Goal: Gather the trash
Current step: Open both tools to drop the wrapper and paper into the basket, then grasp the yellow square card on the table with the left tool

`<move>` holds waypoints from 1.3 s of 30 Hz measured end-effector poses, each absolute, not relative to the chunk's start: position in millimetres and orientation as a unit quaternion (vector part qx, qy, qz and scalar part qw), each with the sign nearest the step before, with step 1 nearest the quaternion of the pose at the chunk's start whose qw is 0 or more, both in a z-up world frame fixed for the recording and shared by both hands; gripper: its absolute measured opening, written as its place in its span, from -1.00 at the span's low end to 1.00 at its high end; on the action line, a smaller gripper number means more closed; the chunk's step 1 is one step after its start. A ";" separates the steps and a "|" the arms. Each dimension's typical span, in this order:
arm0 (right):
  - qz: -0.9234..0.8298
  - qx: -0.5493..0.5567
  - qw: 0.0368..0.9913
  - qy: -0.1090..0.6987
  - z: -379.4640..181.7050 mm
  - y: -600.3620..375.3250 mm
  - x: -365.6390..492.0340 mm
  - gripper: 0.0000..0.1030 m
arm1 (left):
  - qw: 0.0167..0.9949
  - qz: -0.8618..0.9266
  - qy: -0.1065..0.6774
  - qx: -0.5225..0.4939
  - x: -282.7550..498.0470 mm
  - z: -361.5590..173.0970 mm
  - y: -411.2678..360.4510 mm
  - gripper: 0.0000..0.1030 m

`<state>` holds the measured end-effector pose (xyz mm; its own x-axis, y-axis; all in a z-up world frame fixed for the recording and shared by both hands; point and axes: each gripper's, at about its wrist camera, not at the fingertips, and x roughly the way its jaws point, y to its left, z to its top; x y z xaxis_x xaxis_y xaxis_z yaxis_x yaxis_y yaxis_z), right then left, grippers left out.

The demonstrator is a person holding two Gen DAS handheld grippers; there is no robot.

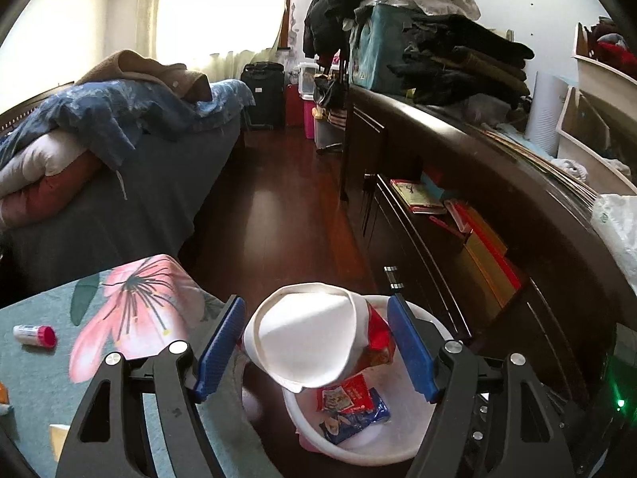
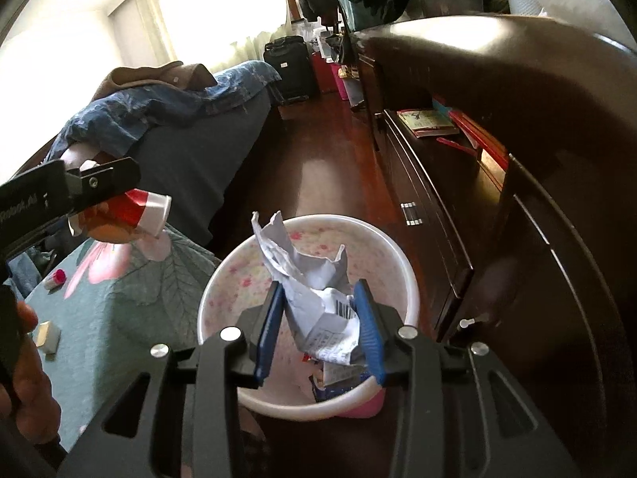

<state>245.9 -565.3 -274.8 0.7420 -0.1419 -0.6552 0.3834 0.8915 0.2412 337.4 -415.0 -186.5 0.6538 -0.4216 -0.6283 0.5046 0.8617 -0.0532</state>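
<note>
My left gripper [image 1: 314,306] is shut on a red and white paper cup [image 1: 306,334], whose white bottom faces the camera. It hovers over a white bin [image 1: 398,450] standing on the floor, with red and blue wrappers [image 1: 350,402] lying inside. In the right wrist view the same cup [image 2: 139,211] shows at the left under one black finger [image 2: 107,177], off to the side of the bin's rim [image 2: 410,275]. My right gripper [image 2: 318,285] holds a crumpled white paper [image 2: 314,298] upright over the bin's mouth. Both blue pads touch the paper.
A table with a teal flowered cloth [image 1: 40,366] stands left of the bin, with a pink-capped tube [image 1: 34,334] and a small box [image 2: 47,334] on it. A dark dresser [image 1: 497,183] runs along the right, a bed [image 1: 119,183] on the left, wood floor [image 1: 278,207] between. A hand [image 2: 28,378] shows at lower left.
</note>
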 end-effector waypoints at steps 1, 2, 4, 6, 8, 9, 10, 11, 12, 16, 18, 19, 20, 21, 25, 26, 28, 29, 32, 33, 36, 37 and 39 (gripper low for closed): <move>-0.145 0.183 0.916 0.327 -276.3 -566.7 247.8 -0.23 | 0.907 -0.253 0.331 0.060 341.1 -188.2 -416.7 0.45; -0.148 0.180 0.916 0.326 -277.4 -567.7 250.9 -0.22 | 0.906 -0.253 0.334 0.057 344.7 -188.8 -419.3 0.52; -0.151 0.178 0.916 0.326 -280.6 -570.3 256.3 -0.17 | 0.905 -0.252 0.338 0.052 351.2 -190.5 -421.6 0.60; -0.155 0.177 0.916 0.326 -283.2 -572.4 260.1 -0.02 | 0.904 -0.251 0.342 0.045 356.5 -190.8 -422.0 0.65; -0.162 0.174 0.915 0.326 -285.2 -573.0 261.8 0.07 | 0.904 -0.250 0.345 0.040 358.4 -188.7 -419.3 0.65; -0.162 0.175 0.915 0.326 -285.6 -572.9 260.9 0.10 | 0.904 -0.251 0.344 0.036 358.4 -187.3 -417.3 0.66; -0.161 0.176 0.915 0.327 -285.9 -573.0 259.6 0.12 | 0.905 -0.252 0.342 0.032 357.1 -185.6 -414.0 0.67; -0.160 0.177 0.914 0.328 -286.3 -572.1 257.5 0.18 | 0.906 -0.249 0.340 0.030 354.8 -183.2 -408.8 0.71; -0.160 0.178 0.913 0.330 -286.0 -569.9 254.8 0.24 | 0.907 -0.248 0.339 0.027 352.2 -181.1 -403.5 0.72; -0.149 0.176 0.914 0.334 -278.7 -554.7 242.6 0.36 | 0.911 -0.234 0.338 0.024 338.4 -171.9 -378.1 0.77; -0.140 0.173 0.914 0.338 -274.1 -545.2 236.7 0.47 | 0.913 -0.226 0.339 0.022 327.9 -167.5 -359.7 0.79; -0.134 0.170 0.916 0.338 -270.8 -538.7 233.3 0.48 | 0.915 -0.217 0.340 0.022 322.7 -165.6 -349.8 0.80; -0.130 0.164 0.917 0.339 -266.6 -530.4 230.1 0.51 | 0.916 -0.212 0.340 0.021 319.9 -164.5 -342.4 0.81; -0.127 0.159 0.918 0.340 -263.3 -523.6 227.4 0.55 | 0.917 -0.205 0.341 0.020 315.7 -163.2 -332.7 0.84; -0.101 0.138 0.926 0.337 -246.1 -488.9 214.2 0.59 | 0.925 -0.154 0.345 0.034 302.0 -163.4 -295.7 0.91; -0.094 0.135 0.927 0.336 -242.6 -482.6 211.9 0.62 | 0.928 -0.131 0.347 0.043 300.3 -165.9 -284.1 0.92; -0.082 0.128 0.931 0.332 -234.1 -469.2 207.4 0.64 | 0.929 -0.104 0.352 0.051 301.4 -171.2 -268.6 0.92; -0.075 0.123 0.933 0.329 -228.1 -460.4 205.5 0.65 | 0.927 -0.097 0.359 0.051 303.6 -175.0 -262.9 0.92; -0.060 0.113 0.938 0.321 -215.6 -442.8 200.5 0.67 | 0.916 -0.081 0.392 0.042 315.1 -191.3 -246.5 0.92; -0.056 0.110 0.940 0.319 -211.8 -437.9 199.0 0.68 | 0.912 -0.076 0.400 0.039 318.7 -197.5 -242.7 0.92; -0.042 0.101 0.945 0.310 -200.4 -423.7 194.1 0.70 | 0.905 -0.061 0.419 0.035 327.8 -215.1 -234.9 0.92; -0.038 0.097 0.946 0.307 -197.2 -420.4 193.1 0.70 | 0.904 -0.059 0.423 0.034 328.5 -219.2 -233.8 0.92; -0.032 0.090 0.948 0.303 -191.8 -414.0 191.6 0.71 | 0.899 -0.054 0.433 0.030 333.8 -228.0 -231.3 0.84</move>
